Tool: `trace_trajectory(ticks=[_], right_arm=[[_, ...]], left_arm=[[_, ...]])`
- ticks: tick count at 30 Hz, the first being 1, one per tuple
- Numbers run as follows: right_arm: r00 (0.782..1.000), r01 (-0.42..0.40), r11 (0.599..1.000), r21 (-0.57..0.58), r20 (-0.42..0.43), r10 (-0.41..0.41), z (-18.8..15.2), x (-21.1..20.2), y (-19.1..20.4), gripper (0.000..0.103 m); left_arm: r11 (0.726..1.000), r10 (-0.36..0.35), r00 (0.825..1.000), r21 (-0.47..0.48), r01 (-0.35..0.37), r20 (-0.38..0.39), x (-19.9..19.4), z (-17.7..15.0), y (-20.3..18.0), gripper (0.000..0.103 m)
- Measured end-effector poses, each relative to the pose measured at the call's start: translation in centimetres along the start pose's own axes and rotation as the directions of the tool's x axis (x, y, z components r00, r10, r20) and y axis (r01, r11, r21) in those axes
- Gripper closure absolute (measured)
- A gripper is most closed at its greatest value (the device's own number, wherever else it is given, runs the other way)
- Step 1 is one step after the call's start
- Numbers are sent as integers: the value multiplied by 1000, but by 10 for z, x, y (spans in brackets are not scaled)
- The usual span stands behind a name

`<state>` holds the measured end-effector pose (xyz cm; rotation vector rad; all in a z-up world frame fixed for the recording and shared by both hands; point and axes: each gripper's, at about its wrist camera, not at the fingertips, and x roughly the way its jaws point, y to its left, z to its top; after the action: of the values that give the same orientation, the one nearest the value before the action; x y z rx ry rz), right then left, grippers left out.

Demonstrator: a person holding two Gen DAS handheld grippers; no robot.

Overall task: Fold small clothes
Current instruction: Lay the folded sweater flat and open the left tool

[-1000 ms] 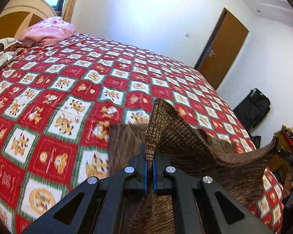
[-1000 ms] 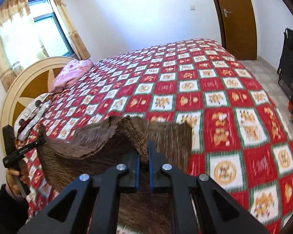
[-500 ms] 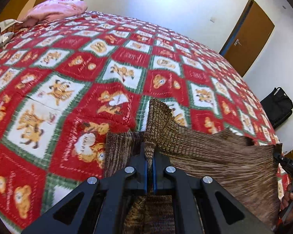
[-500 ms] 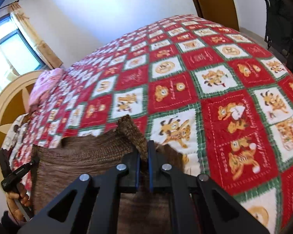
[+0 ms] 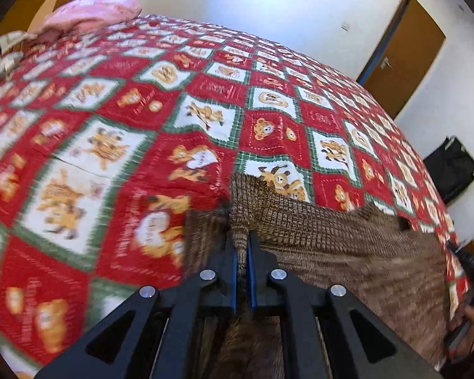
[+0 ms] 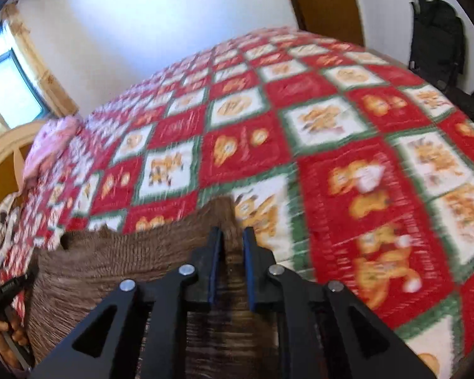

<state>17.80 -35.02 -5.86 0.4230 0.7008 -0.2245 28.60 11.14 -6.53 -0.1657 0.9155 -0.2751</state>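
Dropped lower toward bed (image 5: 117, 145) than a second ago; quilt squares bigger in both views, brown cloth (image 5: 341, 246) now lying spread on quilt instead of hanging in the air. Right fingers parted wider than before.

Left gripper (image 5: 243, 246): fingers pressed together, pinching a bunched corner of brown cloth, bottom center of left wrist view. Cloth corner sticks up just past fingertips, rest spreads to lower right of frame. Motion blur at frame edges.

Right gripper (image 6: 233, 240): fingers slightly spread, a fold of brown cloth (image 6: 117, 255) between them, bottom center of right wrist view; cannot tell if pads touch fabric. Cloth runs to lower left of frame, blurred.

Red-white-green checked quilt fills center of both views. Pink pillow (image 5: 91, 15) upper left in left wrist view, near headboard (image 6: 3, 170). Brown door (image 5: 404, 50) upper right. Black bag (image 5: 452, 167) at right edge on floor. Window (image 6: 9, 91) with curtain, left edge of right wrist view. No containers visible.
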Motion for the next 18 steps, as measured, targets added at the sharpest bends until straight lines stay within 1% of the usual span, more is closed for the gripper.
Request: trace_trajectory(ticks=[1,2,3,4,6,8,10,12,13,15,17,18], right_arm=[[998,36,999,-10,58,-35,3,-19,-2,80],[993,66,997,-27,99,-63,4,-37,-2,80],[988,97,993,-60,123,-89,3,-59,1,80],[989,91,993,-79,124,-81,1,-71,5,80],[996,26,993,-119,84,-16,-14,-92,17,80],[999,-12,985,-172,29,17,-36,-101,35,80],[999,-43,973,-226,-21,40,-64,-106,54,75],[997,-64,964,-259,-49,53,-91,-106,68,72],[997,-57,960,-275,-59,43,-101,-102,71,72],[997,-10,954,-298,-78,-14,-120,-93,72,72],[994,7,956,-293,-99,-38,-132,-86,66,72],[993,22,956,-293,-101,-54,-136,-84,62,72]], left_arm=[[999,38,999,24,-38,8,-8,0,-1,97],[993,103,994,61,-104,30,-21,-3,-2,97],[986,141,989,86,-145,53,-31,-5,-3,97],[978,165,983,112,-173,81,-42,-8,-5,97],[972,179,977,132,-193,117,-61,-18,-8,97],[977,152,981,129,-167,119,-76,-34,-15,97],[984,103,990,132,-116,100,-86,-57,-26,97],[988,73,994,129,-84,87,-94,-77,-35,97],[988,66,995,131,-76,81,-95,-85,-40,97],[993,57,997,101,-63,57,-98,-106,-44,97],[996,31,999,86,-33,25,-98,-122,-47,97],[996,37,999,85,-38,19,-97,-131,-47,97]])
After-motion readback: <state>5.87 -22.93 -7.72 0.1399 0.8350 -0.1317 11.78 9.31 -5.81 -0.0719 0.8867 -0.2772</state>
